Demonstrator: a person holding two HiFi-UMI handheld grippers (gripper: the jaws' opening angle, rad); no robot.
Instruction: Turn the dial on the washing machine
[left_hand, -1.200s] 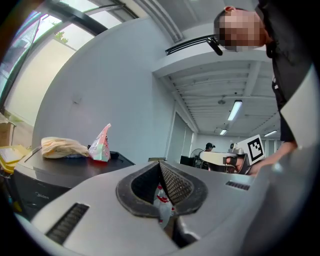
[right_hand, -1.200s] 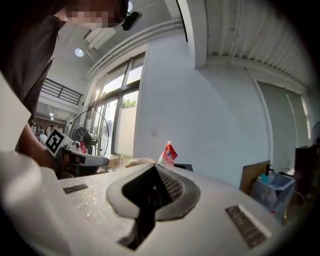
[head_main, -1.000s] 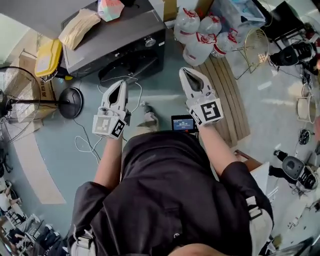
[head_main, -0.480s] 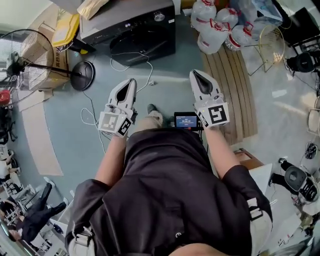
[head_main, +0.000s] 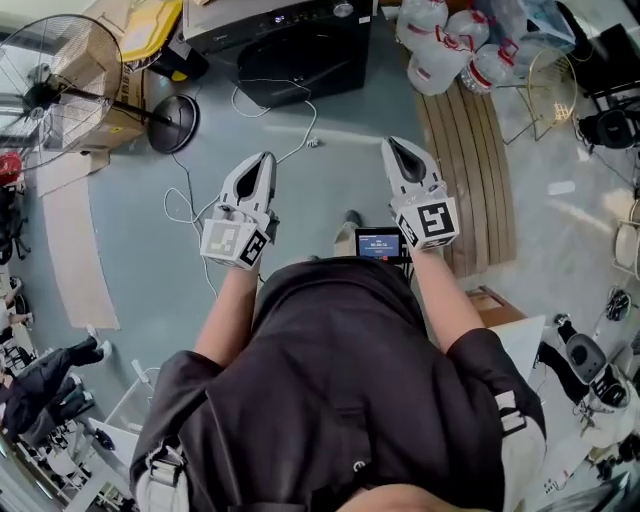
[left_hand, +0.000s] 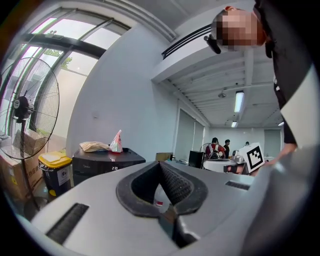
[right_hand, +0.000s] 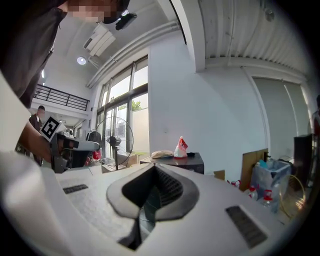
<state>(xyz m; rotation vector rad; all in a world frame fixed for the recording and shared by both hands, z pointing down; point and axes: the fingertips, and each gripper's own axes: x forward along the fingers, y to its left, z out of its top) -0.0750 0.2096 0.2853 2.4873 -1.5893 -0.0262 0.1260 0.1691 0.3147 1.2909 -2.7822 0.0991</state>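
The black washing machine (head_main: 290, 40) stands at the top edge of the head view, its silver dial (head_main: 345, 10) on the control strip. It also shows far ahead, as a dark box, in the left gripper view (left_hand: 107, 162) and the right gripper view (right_hand: 182, 161). My left gripper (head_main: 265, 160) and right gripper (head_main: 395, 146) are held out level over the floor, well short of the machine. Both pairs of jaws meet at the tips, left (left_hand: 160, 164) and right (right_hand: 154, 167), with nothing between them.
A standing fan (head_main: 60, 80) and a yellow bin (head_main: 150, 25) are left of the machine. Water bottles (head_main: 450, 50), a wire basket (head_main: 545, 85) and a wooden slatted board (head_main: 470, 160) are to its right. A white cable (head_main: 200, 200) lies on the floor.
The washing machine has slid up to the top edge of the head view and looks smaller. Both grippers stay shut and side by side.
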